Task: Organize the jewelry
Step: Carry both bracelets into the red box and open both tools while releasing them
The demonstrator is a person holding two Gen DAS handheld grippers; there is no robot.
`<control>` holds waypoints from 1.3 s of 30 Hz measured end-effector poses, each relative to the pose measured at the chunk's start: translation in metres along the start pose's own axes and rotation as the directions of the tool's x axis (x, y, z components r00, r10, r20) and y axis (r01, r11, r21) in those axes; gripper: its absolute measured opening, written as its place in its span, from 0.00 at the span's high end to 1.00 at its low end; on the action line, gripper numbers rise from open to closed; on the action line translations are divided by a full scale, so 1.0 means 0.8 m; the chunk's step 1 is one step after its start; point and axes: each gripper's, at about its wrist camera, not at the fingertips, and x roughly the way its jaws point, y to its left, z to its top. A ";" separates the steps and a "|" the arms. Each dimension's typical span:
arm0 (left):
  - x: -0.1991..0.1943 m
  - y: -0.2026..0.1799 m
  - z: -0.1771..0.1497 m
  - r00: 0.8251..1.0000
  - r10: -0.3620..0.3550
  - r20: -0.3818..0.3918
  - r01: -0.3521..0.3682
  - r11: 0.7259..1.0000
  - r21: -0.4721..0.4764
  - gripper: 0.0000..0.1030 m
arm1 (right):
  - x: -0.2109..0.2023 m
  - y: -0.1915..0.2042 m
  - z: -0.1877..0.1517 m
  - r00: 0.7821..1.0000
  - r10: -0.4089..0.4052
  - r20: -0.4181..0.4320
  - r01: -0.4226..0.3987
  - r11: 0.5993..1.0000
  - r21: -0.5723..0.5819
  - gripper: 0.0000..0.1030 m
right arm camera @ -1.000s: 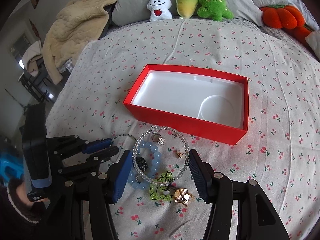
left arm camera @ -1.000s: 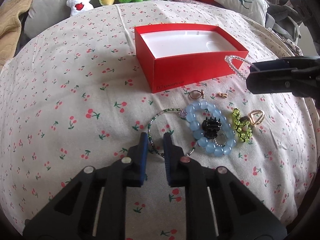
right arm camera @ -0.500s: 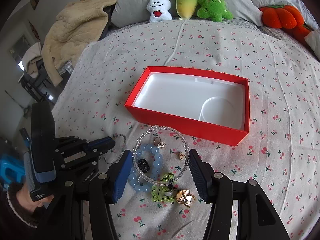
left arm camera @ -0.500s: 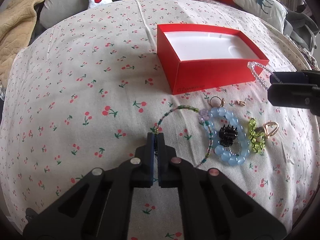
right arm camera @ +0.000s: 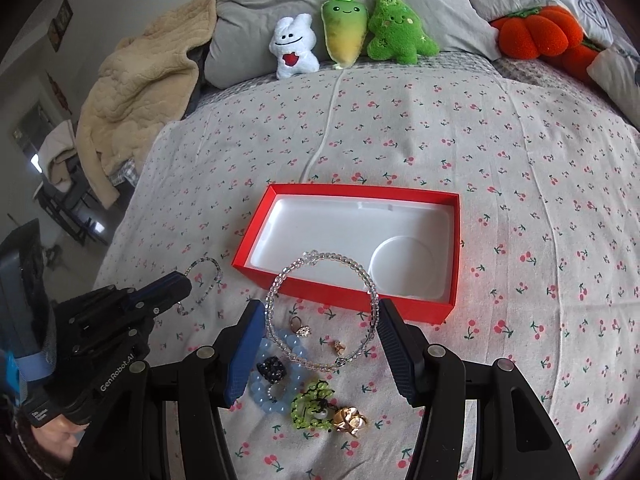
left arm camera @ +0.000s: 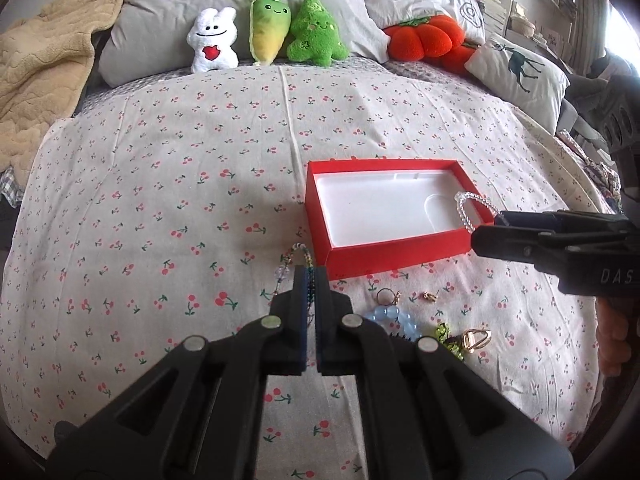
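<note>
A red box (left arm camera: 394,255) with a white inside (right arm camera: 352,236) lies on the cherry-print bedspread. My left gripper (left arm camera: 311,280) is shut on a thin green beaded necklace (left arm camera: 298,260), lifted just left of the box; it also shows in the right wrist view (right arm camera: 208,276). My right gripper (right arm camera: 320,322) holds a clear beaded bracelet (right arm camera: 320,312) stretched between its fingers, near the box's front edge. The bracelet shows beside the box (left arm camera: 468,210). On the bedspread lie a blue bead bracelet (right arm camera: 276,376), a black clip (right arm camera: 272,368), a green bead piece (right arm camera: 310,406), gold rings (right arm camera: 350,418) and small earrings (right arm camera: 339,346).
Plush toys (left arm camera: 264,32) and pillows (left arm camera: 516,68) line the far edge of the bed. A beige blanket (right arm camera: 136,80) is heaped at the far left. The bedspread (left arm camera: 160,200) stretches to the left of the box.
My left gripper has shut on the green necklace and lifted it toward the box. My right gripper, holding the clear bracelet, has moved closer to the box.
</note>
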 end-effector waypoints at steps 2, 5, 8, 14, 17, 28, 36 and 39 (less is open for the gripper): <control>-0.005 -0.001 0.006 0.999 -0.028 0.016 0.028 0.999 -0.018 0.97 | -0.003 -0.005 0.003 1.000 -0.003 0.010 0.003 1.000 0.006 0.44; -0.013 -0.005 0.018 0.996 -0.080 0.047 0.082 0.996 -0.042 0.97 | -0.008 -0.012 0.008 1.000 0.000 0.024 0.000 1.000 0.022 0.43; -0.017 -0.010 0.031 0.986 -0.147 0.073 0.153 0.986 -0.071 0.97 | -0.012 -0.021 0.013 0.999 0.002 0.038 -0.004 0.999 0.042 0.43; 0.002 -0.026 0.051 0.956 -0.280 0.088 0.289 0.949 -0.129 0.97 | -0.010 -0.035 0.023 0.999 -0.011 0.048 0.007 0.998 0.065 0.43; 0.021 -0.028 0.056 0.940 -0.331 0.084 0.341 0.923 -0.177 0.97 | -0.006 -0.044 0.028 0.999 -0.012 0.050 0.008 0.996 0.086 0.43; 0.082 -0.007 0.047 0.973 -0.233 0.009 0.228 0.944 -0.241 0.97 | 0.032 -0.052 0.032 0.998 -0.067 -0.002 0.067 0.996 0.064 0.43; 0.080 -0.006 0.045 0.986 -0.165 0.000 0.162 0.969 -0.186 0.96 | 0.046 -0.043 0.038 0.995 -0.102 -0.005 0.102 0.994 0.028 0.43; 0.074 -0.006 0.046 0.987 -0.159 0.005 0.158 0.973 -0.169 0.96 | 0.050 -0.042 0.040 0.994 -0.111 -0.005 0.111 0.994 0.015 0.43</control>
